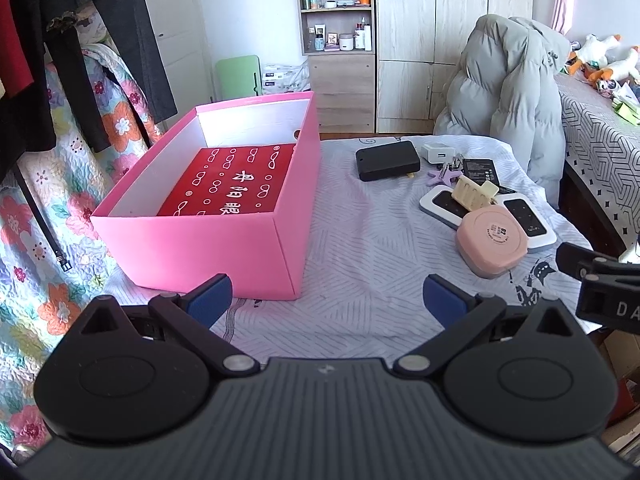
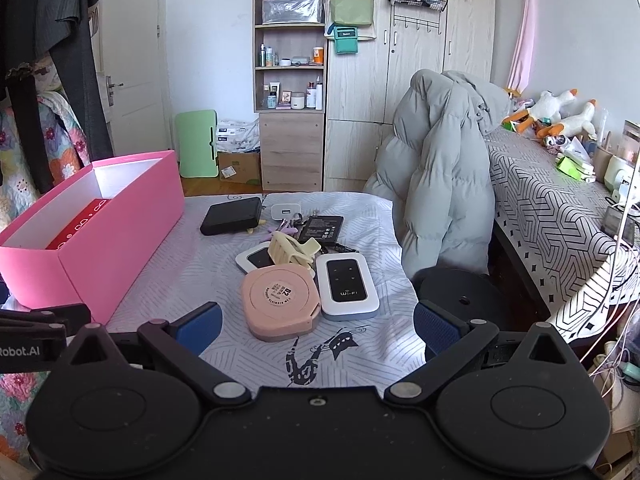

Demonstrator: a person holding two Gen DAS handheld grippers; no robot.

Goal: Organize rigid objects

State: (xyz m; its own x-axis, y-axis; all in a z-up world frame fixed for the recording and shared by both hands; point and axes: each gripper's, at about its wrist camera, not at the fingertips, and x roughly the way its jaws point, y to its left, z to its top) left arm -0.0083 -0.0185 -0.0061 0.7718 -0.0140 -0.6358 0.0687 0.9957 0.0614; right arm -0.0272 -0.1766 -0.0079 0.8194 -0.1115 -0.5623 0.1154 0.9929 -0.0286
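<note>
An open pink box [image 1: 192, 248] [image 2: 120, 216] stands at the table's left with a red patterned box [image 1: 232, 180] inside. To its right lies a heap: a pink round case [image 1: 490, 240] [image 2: 278, 300], two white Wi-Fi routers [image 2: 346, 284] [image 2: 256, 258], a cream hair claw [image 2: 290, 252], a black power bank [image 1: 388, 160] [image 2: 232, 216], a white charger [image 2: 285, 211], a black battery [image 2: 322, 229] and keys. My left gripper [image 1: 326, 300] is open and empty, near the pink box's front corner. My right gripper [image 2: 318, 326] is open and empty, just short of the pink case.
A grey puffer jacket [image 2: 440, 184] hangs over a chair behind the table's right edge. A bed [image 2: 560, 216] with plush toys is at the far right. Hanging clothes [image 1: 48, 60] and a floral quilt are at the left. Shelves and wardrobes stand at the back.
</note>
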